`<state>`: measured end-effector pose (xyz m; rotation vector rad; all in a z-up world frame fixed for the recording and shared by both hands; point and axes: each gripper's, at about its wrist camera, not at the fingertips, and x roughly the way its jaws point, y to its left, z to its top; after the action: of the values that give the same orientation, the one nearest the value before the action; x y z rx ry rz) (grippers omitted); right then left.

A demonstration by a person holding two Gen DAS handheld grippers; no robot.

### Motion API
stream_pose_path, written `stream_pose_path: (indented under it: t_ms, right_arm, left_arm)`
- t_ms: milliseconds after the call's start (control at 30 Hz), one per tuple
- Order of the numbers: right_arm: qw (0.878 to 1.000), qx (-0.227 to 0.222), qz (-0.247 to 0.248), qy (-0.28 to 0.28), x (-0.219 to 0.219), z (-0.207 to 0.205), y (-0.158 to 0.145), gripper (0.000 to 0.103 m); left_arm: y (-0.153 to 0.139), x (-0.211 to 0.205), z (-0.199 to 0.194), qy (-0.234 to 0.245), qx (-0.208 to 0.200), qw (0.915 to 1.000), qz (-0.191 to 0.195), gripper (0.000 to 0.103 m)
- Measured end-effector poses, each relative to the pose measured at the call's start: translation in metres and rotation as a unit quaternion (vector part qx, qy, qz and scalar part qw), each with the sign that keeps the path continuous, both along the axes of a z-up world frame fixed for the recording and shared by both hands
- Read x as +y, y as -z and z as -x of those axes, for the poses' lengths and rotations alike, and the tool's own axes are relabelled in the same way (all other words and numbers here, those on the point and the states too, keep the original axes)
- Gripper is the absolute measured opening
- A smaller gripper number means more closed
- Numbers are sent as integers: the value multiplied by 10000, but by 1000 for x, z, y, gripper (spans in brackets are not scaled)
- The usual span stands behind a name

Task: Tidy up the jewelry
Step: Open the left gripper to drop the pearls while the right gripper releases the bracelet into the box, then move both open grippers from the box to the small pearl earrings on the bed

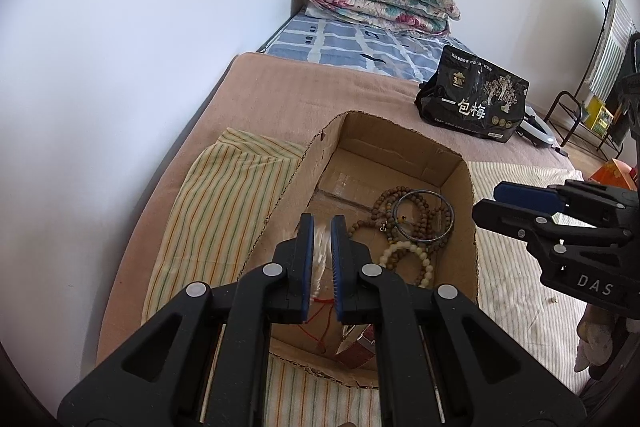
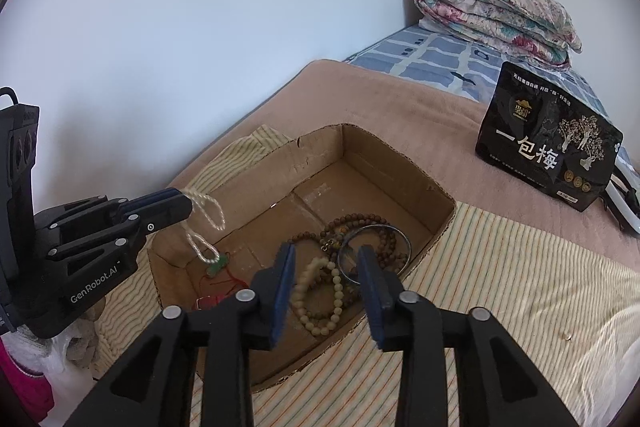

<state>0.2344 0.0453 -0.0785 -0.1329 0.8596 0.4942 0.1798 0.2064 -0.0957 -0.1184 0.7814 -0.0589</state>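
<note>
A white cord necklace (image 2: 204,227) is held clamped between the pads of the left hand-held gripper (image 2: 188,205), which is closed on the cord's upper end. The cord is seen hanging in loops below the fingertips, its long axis close to vertical, with a green pendant (image 2: 217,264) at the lower end. The pendant is judged to be at or just above the floor of the cardboard box (image 2: 384,155); contact cannot be confirmed. Red thread (image 1: 320,311) is observed trailing beneath it.

The right hand-held gripper (image 2: 326,291) is found with its jaws apart and nothing between them. It is held over the near right part of the box, above a pile made up of brown bead strands (image 2: 360,223), a cream bead bracelet (image 2: 320,299) and a metal bangle (image 2: 374,251). These are lying together, touching, on the box floor.

The box is resting on a striped cloth (image 2: 500,267) spread on the bed (image 2: 400,99).

The governing relation is assessed as follows: the necklace lies directly below the left hand-held gripper, at the box's near left corner, apart from the bead pile. The left hand is the nearer and already has it. Release there is judged to be the step in hand; the hanging loops could snag on the box wall.
</note>
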Motion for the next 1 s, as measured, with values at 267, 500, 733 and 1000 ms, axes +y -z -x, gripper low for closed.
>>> stream_pose_path:
  t_ms: [267, 500, 733, 1000]
  right_arm:
    - [9995, -247, 45, 204, -4, 6, -10, 83]
    - [9990, -282, 60, 340, -11, 6, -14, 90]
    - [9983, -331, 80, 471, -22, 8, -18, 100]
    - [9974, -384, 92, 599, -38, 15, -25, 103]
  left_arm:
    - [0, -5, 6, -26, -86, 9999, -108, 49]
    - [0, -6, 6, -16, -74, 9999, -113, 49]
    - [-7, -11, 11, -28, -201, 9997, -153, 60]
    - [-17, -21, 18, 17, -253, 9996, -155, 67]
